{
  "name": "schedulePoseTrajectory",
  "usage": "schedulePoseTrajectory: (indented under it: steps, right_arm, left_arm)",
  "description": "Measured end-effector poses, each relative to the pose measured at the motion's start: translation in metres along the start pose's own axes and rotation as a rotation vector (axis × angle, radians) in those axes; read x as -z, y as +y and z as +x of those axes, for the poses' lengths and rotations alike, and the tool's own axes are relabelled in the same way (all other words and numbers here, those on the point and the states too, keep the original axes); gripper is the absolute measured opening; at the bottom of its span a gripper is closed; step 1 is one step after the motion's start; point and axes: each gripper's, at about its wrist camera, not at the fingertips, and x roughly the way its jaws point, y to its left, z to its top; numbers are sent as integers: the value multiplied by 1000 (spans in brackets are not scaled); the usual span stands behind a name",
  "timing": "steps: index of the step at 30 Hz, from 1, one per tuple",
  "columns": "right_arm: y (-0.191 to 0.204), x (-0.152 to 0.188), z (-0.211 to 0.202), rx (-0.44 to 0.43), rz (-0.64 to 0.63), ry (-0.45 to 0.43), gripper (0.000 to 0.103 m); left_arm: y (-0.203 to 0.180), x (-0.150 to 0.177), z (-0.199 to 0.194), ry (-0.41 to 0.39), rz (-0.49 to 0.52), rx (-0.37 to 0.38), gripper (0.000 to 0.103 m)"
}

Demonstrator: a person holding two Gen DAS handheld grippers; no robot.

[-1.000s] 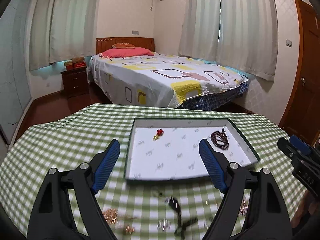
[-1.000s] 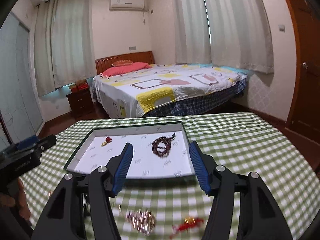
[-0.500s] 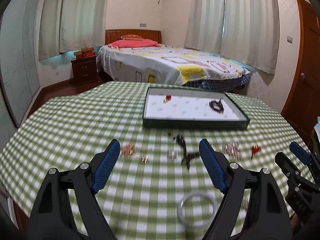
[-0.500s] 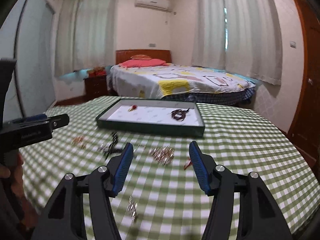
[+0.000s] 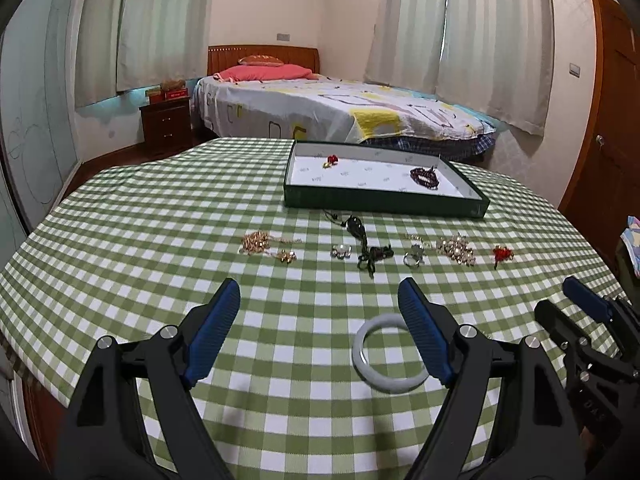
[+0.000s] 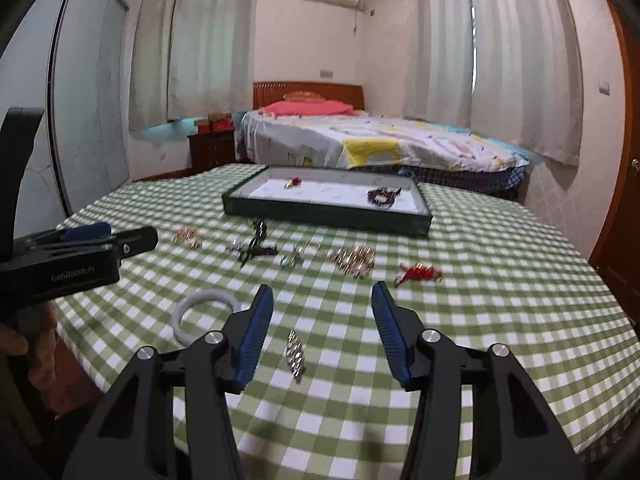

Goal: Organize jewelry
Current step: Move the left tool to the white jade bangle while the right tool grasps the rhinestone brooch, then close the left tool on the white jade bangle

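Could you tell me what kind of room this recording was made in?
A home bedroom, most likely: a made bed with a pink pillow, a nightstand beside it, and curtains over the windows.

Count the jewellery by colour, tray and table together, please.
Red: 2, tray charm, tasselled piece
Gold: 3, chain, small clasp, beaded cluster
Silvery: 3, ring, second ring, blurred links
Dark: 2, bead bracelet, cord pendant
White: 1, bangle
Total: 11
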Motion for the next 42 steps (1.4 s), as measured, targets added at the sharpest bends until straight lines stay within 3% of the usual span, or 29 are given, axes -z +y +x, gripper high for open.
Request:
schedulePoseTrajectory:
  steps: [15, 21, 24, 42]
  right_arm:
    - [10, 19, 39, -60, 0, 174, 38]
    - [13, 24, 55, -74, -9, 258, 21]
    - [14, 24, 55, -89, -13, 265, 13]
    - [-23, 23, 39, -50, 76, 216, 13]
  left_arm:
    - [2, 18, 20, 71, 3, -2, 79]
    - [-1, 21, 25, 85, 8, 0, 79]
    - [-3, 22, 28, 94, 15, 2, 79]
    - [-47, 36, 50, 152, 88, 68, 80]
